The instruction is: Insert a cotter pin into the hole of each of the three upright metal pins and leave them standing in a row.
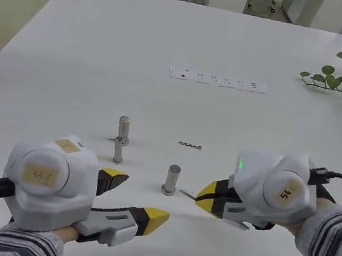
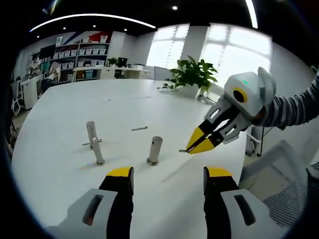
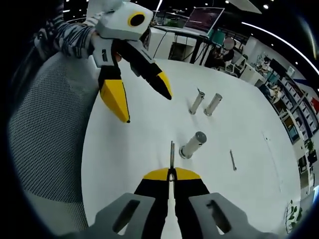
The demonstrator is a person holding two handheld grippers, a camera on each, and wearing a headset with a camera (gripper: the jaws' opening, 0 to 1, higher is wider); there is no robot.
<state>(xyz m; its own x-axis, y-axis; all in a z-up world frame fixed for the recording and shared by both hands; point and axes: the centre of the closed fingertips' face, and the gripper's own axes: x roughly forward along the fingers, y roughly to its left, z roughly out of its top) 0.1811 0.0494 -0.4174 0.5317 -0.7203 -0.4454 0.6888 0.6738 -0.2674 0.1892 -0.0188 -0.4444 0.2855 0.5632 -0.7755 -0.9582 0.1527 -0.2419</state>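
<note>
Right gripper (image 1: 204, 199) clamped on cotter pin (image 3: 172, 153), tip just beside nearest metal pin (image 1: 171, 179), aimed for hole. Left gripper (image 1: 136, 199) jaws apart, near same pin, likely to steady it.

Bright, even light across the white table (image 1: 106, 41), slightly washed out in the head view; the far end goes hazy and soft; only faint, short shadows sit by the metal pins (image 1: 171, 179); in the left gripper view the windows (image 2: 234, 55) blaze pure white, blown out, and a ceiling light strip (image 2: 89, 17) bows with the fisheye; in the right gripper view the thin cotter pin (image 3: 172, 154) reads crisp at centre; everything stretches and smears toward the edges.
</note>
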